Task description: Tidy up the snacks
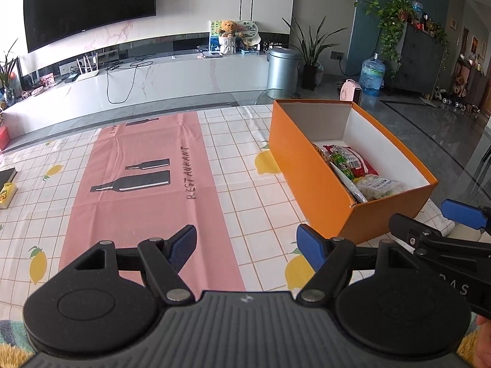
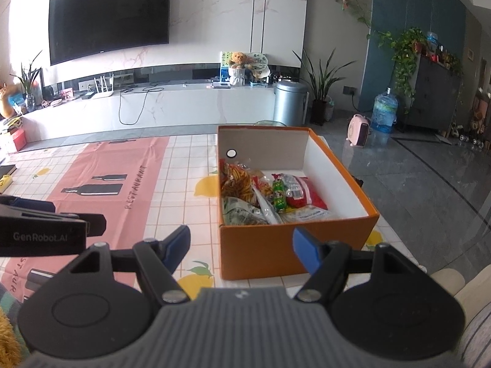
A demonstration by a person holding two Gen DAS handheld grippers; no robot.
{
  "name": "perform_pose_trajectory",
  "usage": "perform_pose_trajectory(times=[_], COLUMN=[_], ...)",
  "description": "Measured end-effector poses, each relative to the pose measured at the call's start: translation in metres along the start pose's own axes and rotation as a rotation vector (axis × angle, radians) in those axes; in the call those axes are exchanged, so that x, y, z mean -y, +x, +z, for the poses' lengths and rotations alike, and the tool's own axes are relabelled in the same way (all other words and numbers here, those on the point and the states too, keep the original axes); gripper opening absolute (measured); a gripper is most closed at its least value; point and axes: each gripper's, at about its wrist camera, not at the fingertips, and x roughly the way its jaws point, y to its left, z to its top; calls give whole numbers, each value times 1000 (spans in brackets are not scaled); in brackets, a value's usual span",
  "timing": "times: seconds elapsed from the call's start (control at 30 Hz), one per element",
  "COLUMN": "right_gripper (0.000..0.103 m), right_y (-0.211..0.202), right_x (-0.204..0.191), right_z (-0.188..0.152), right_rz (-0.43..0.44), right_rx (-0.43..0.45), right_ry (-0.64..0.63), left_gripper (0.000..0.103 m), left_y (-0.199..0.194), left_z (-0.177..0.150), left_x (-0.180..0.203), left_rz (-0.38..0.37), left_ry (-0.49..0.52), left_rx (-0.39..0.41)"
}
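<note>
An orange cardboard box [image 1: 307, 165] [image 2: 267, 254] with a white inside stands on the tablecloth, and several snack packets [image 1: 353, 165] [image 2: 270, 196] lie packed in it. My left gripper [image 1: 245, 245] hangs open over the pink cloth strip, left of the box, with nothing between its blue pads. My right gripper [image 2: 241, 245] is open in front of the box's near wall, also empty. Its blue fingertip [image 1: 463, 211] shows at the right edge of the left wrist view, and the left gripper's body [image 2: 43, 230] reaches into the right wrist view from the left.
A checked tablecloth [image 1: 245, 159] with lemon prints and a pink strip [image 1: 144, 184] covers the table. A yellow packet and a dark book [image 1: 7, 184] lie at the far left edge. Behind are a TV console, a bin [image 1: 282, 67] and a grey floor.
</note>
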Motion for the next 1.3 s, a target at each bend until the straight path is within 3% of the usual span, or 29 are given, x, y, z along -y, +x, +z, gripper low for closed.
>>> perform_pose_trajectory(times=[1.3], right_gripper=[72], right_y=[-12], right_x=[-4], right_z=[0], right_rz=[15], right_rx=[29], right_ry=[-10], left_gripper=[87], left_y=[-13], left_z=[3], left_x=[-3], left_rz=[5], left_ry=[-12], left_rx=[6])
